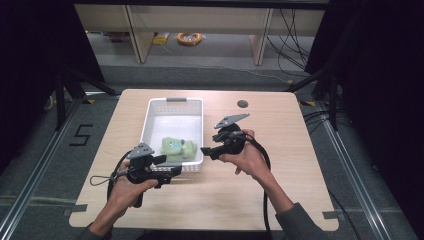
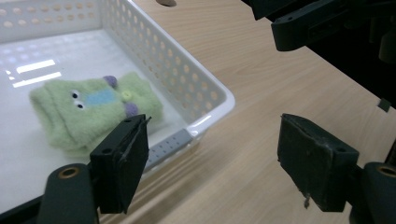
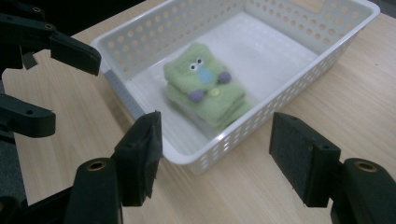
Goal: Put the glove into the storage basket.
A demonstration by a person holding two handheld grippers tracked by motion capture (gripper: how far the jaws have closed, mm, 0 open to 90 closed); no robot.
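At the left we see the left gripper (image 1: pixel 172 171), held low over the bench (image 1: pixel 260 200) just beside the near end of the white basket (image 1: pixel 150 112). Its jaws stand apart with nothing between them; through the gap the left gripper view shows the basket corner (image 2: pixel 219 100) and bare wood. We judge that it waits there because its work with the cloth is finished.

In the middle, the green folded cloth (image 1: pixel 176 148) lies inside the basket, at the near end, close to the right wall. It is a fluffy piece with small eyes, a blue patch and purple dots (image 3: pixel 205 88), folded in layers and resting flat on the basket floor. It seems already put in its place, and no gripper touches it.

At the right, the right gripper (image 1: pixel 206 150) is beside the right wall of the basket, pointing toward it. Its jaws are also released and empty, framing the basket rim (image 3: pixel 224 140). Probably both hands stay near so they can correct the cloth if needed.
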